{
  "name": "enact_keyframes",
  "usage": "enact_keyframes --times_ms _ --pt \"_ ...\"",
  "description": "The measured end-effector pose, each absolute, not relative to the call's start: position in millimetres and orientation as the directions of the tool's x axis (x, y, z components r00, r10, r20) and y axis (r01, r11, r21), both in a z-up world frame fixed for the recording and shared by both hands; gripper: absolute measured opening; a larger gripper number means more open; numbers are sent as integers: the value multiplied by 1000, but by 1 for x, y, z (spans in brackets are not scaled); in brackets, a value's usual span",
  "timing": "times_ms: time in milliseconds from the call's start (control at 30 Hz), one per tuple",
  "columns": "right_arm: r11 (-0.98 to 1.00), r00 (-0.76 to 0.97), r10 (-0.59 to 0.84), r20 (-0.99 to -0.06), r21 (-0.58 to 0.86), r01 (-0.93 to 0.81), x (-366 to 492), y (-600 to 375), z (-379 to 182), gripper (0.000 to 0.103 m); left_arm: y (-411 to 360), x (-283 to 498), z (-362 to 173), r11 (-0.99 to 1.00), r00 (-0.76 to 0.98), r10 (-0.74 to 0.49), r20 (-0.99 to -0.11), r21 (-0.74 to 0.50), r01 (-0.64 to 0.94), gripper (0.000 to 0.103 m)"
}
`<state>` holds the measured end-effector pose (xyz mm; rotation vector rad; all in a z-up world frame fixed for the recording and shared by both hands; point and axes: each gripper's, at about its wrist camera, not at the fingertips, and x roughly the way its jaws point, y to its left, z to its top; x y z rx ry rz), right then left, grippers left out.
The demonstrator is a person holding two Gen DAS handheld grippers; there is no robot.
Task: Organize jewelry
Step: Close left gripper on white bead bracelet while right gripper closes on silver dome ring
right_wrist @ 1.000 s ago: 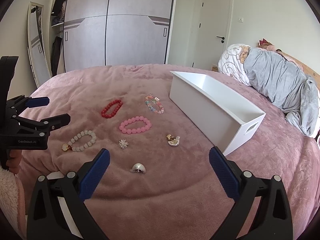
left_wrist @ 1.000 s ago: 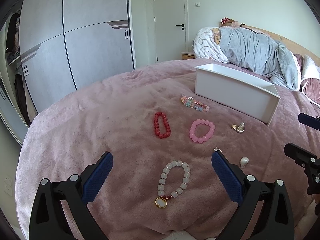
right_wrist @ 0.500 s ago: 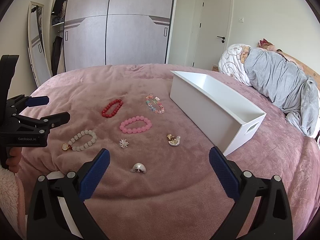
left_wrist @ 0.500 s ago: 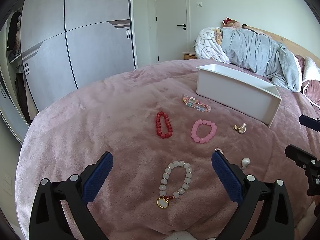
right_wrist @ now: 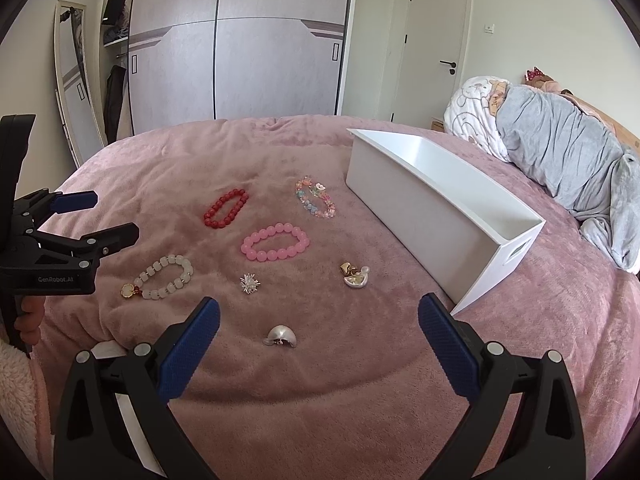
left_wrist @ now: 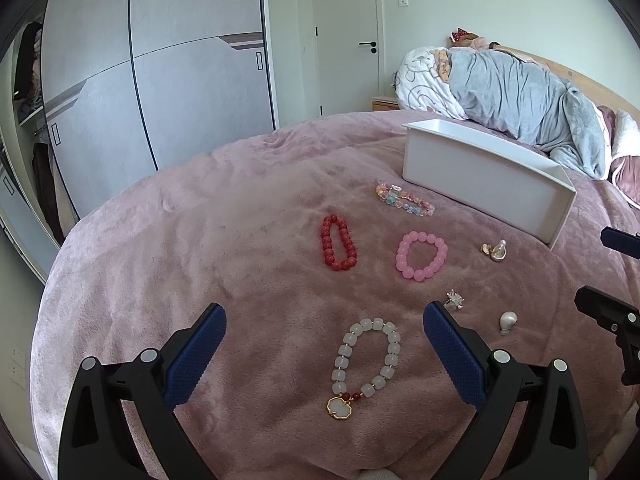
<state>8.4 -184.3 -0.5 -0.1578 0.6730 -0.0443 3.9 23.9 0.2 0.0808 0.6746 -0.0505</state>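
Observation:
Jewelry lies on a pink bedspread (left_wrist: pixel 200 240). A white bead bracelet with a gold charm (left_wrist: pixel 366 364) lies between the fingers of my open left gripper (left_wrist: pixel 324 320). Beyond lie a red bracelet (left_wrist: pixel 338 248), a pink bracelet (left_wrist: pixel 421 255) and a multicoloured bracelet (left_wrist: pixel 404 199). My open right gripper (right_wrist: pixel 318 312) hovers above a silver shell piece (right_wrist: pixel 281 336). A silver starburst piece (right_wrist: pixel 250 283) and a gold and pearl piece (right_wrist: pixel 355 276) lie ahead. A white box (right_wrist: pixel 440 216) stands empty at the right. The left gripper also shows in the right wrist view (right_wrist: pixel 94 218).
A grey blanket (right_wrist: pixel 568 160) and a printed pillow (right_wrist: pixel 474 112) lie at the head of the bed. A wardrobe (right_wrist: pixel 240 48), a mirror (right_wrist: pixel 76 76) and a door (right_wrist: pixel 436 48) stand behind. The bed's near edge is just below both grippers.
The left wrist view has shifted slightly: the bracelets sit a little lower and to the right in it. The right gripper has barely moved. Both stay open.

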Motion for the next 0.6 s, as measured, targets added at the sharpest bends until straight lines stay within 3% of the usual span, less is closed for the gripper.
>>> enact_keyframes --times_ms 367,600 --pt "996 733 -25 -680 -81 -41 33 -187 -17 98 24 18 -22 988 781 -14 -625 112 108 100" --pt "996 688 -3 -726 -67 -66 60 -183 -37 88 21 31 -40 983 770 -5 -638 138 120 99"
